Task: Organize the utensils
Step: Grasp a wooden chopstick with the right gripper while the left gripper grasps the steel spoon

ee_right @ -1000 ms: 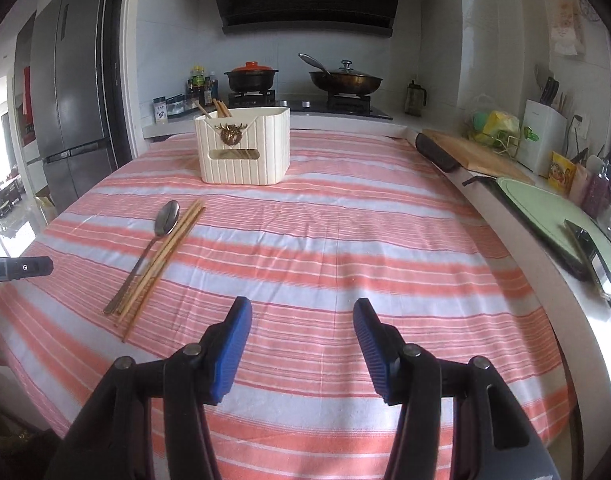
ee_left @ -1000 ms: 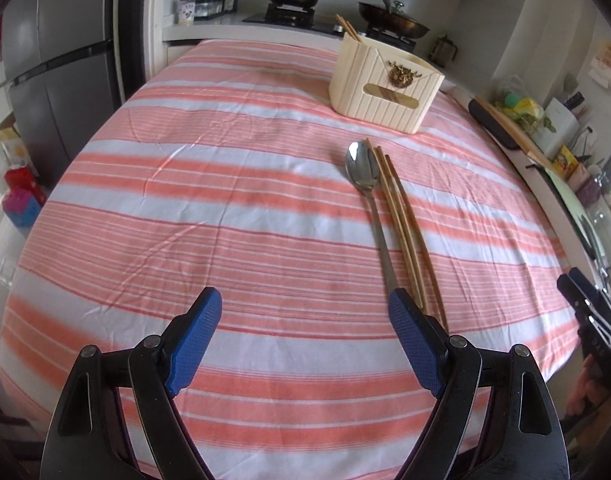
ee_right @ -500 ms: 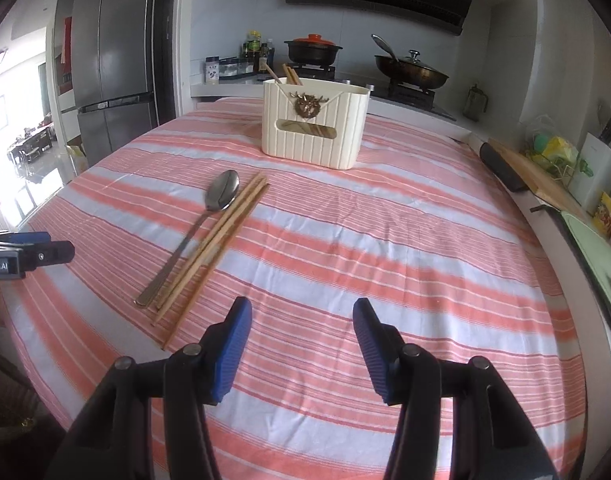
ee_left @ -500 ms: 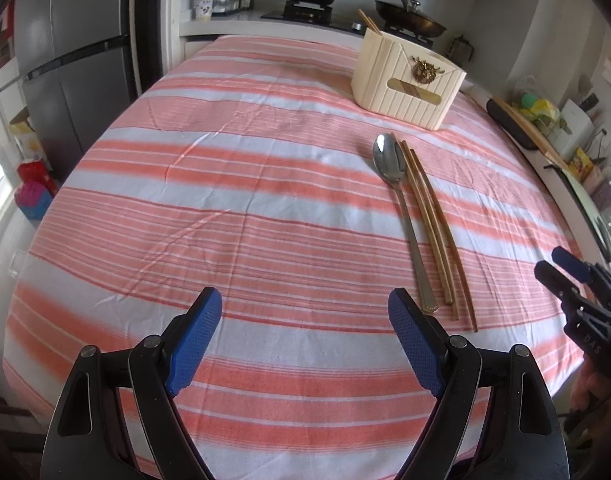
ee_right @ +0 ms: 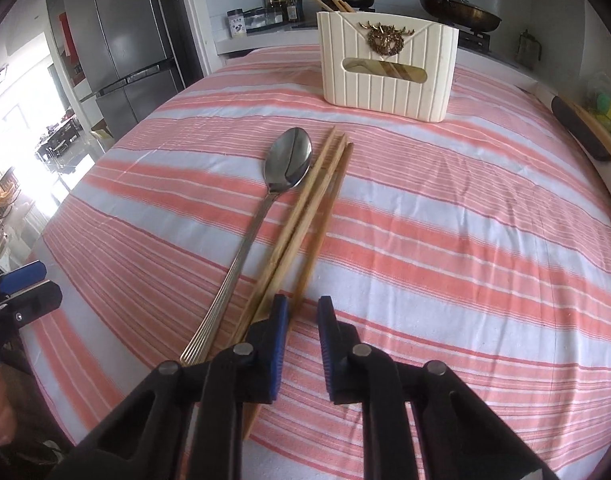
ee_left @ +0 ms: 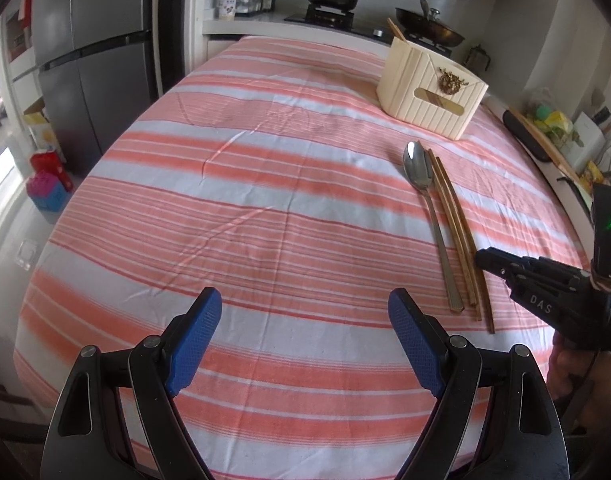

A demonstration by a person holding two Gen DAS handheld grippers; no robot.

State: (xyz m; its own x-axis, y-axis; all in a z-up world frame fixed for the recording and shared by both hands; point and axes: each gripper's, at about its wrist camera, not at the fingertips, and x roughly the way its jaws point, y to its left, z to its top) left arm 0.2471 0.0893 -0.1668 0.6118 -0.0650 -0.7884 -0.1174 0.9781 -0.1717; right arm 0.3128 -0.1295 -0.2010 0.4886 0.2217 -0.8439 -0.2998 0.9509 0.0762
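Covering the table, striped cloth (ee_left: pixel 265 208), fridge (ee_left: pixel 93 64) behind, left gripper (ee_left: pixel 305 320) spread, right gripper (ee_right: pixel 303 320) narrowly parted

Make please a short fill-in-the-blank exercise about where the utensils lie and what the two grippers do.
1. The spoon lies to the ____ of the chopsticks in the right wrist view.
2. The cream holder already contains ____.
3. The right gripper is nearest the ____.
4. The left gripper holds ____.

Missing words: left; chopsticks; chopsticks; nothing
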